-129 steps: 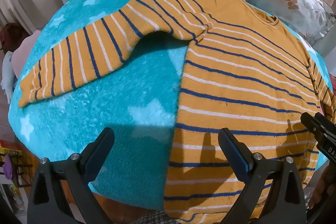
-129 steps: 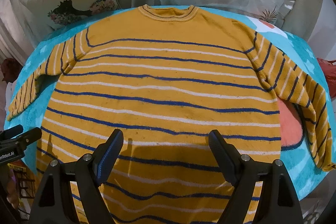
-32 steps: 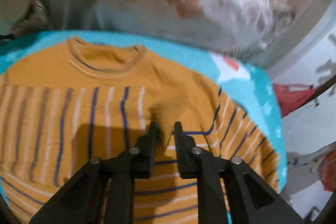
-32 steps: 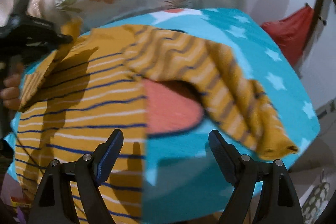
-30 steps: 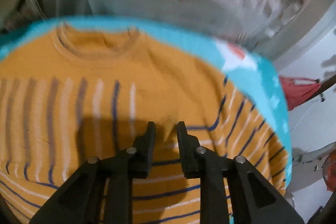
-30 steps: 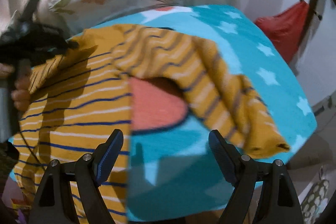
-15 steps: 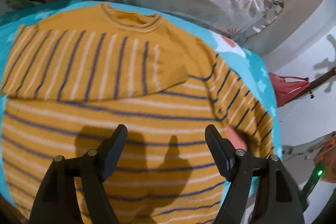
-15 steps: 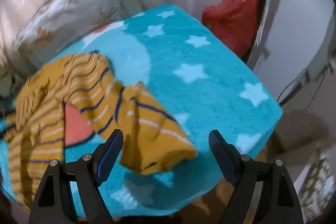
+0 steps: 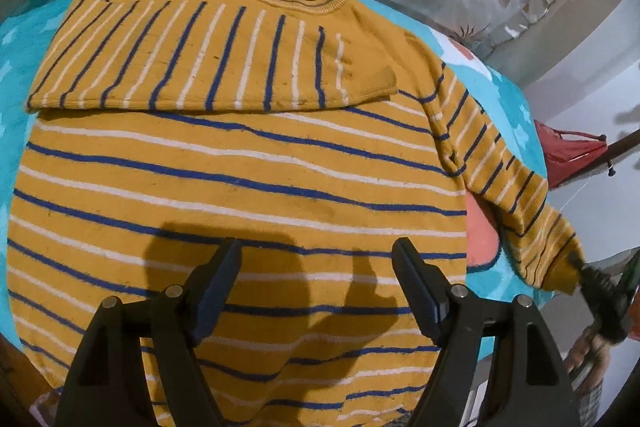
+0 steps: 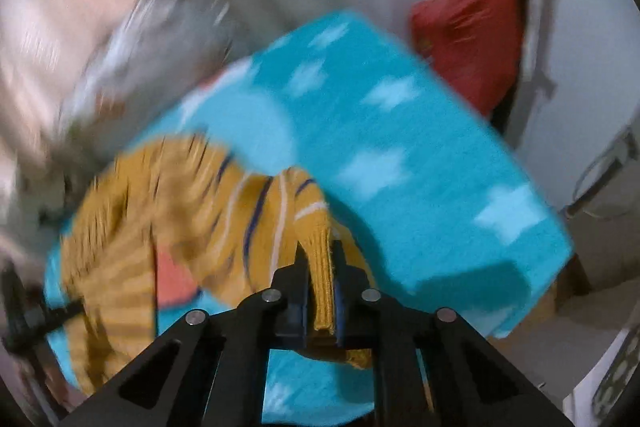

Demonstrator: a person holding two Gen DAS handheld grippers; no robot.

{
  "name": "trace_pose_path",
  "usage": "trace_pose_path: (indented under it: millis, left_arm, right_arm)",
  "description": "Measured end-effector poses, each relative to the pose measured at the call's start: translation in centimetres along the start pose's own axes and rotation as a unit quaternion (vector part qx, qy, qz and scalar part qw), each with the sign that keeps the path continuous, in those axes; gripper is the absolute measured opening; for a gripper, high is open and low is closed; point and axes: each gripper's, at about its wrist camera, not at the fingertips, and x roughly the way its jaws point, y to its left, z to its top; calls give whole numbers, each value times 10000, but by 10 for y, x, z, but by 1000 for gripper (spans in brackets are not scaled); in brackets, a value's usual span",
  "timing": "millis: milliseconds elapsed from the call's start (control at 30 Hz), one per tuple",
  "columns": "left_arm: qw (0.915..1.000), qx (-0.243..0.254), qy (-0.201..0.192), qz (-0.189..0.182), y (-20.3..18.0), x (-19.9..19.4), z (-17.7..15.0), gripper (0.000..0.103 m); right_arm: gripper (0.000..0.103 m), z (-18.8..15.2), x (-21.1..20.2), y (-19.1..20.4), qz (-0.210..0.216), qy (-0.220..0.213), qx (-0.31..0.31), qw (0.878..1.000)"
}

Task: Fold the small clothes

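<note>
Sweater (image 9: 240,187) hem cut off, right hand-held gripper (image 10: 318,267) clamping blurred cuff (image 10: 320,247), left hand-held gripper (image 9: 316,267) spread apart.

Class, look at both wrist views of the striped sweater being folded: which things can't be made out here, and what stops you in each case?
- Sweater hem, left wrist view: cut off by the frame's lower edge and the left gripper.
- Left sleeve's underside, same view: hidden, folded across the chest.
- Pillows and sweater body, right wrist view: motion-blurred.
- Right sleeve cuff, right wrist view: partly covered by the right gripper's closed jaws.
</note>
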Motion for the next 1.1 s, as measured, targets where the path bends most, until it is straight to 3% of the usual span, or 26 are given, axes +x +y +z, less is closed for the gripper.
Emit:
trace_pose_path:
  millis: [167, 267, 367, 567, 700, 900, 1000, 1100]
  left_arm:
    - [9998, 6, -164, -56, 6, -15, 0, 77]
    - [9997, 47, -215, -75, 14, -23, 0, 77]
    - [9997, -7, -228, -70, 30, -30, 2, 77]
    - [9994, -162, -296, -72, 64, -46, 7, 77]
    - [9986, -360, -390, -83, 99, -60, 8, 77]
    - [9951, -831, -530, 123, 170, -81, 5, 77]
    - [9913, -1168, -545, 248, 208, -89, 2, 77]
    - [9881, -1390, -565, 338, 235, -94, -2, 77]
  right_arm:
    - [5, 35, -16, -50, -138, -401, 1123, 9928]
    - [5, 42, -16, -36, 5, -407, 1194, 9920]
    - [5, 46, -9, -11, 605, -206, 1310, 9893]
    - [5, 42, 36, 108, 1920, 612, 978, 9746]
    - [5, 30, 76, 226, 2633, 1194, 413, 9564]
    - [5, -16, 133, 394, 3089, 1870, -701, 9299]
    - [5, -47, 169, 462, 3156, 2250, -1066, 9156]
    - [5, -76, 204, 510, 3020, 2519, -1332, 9097]
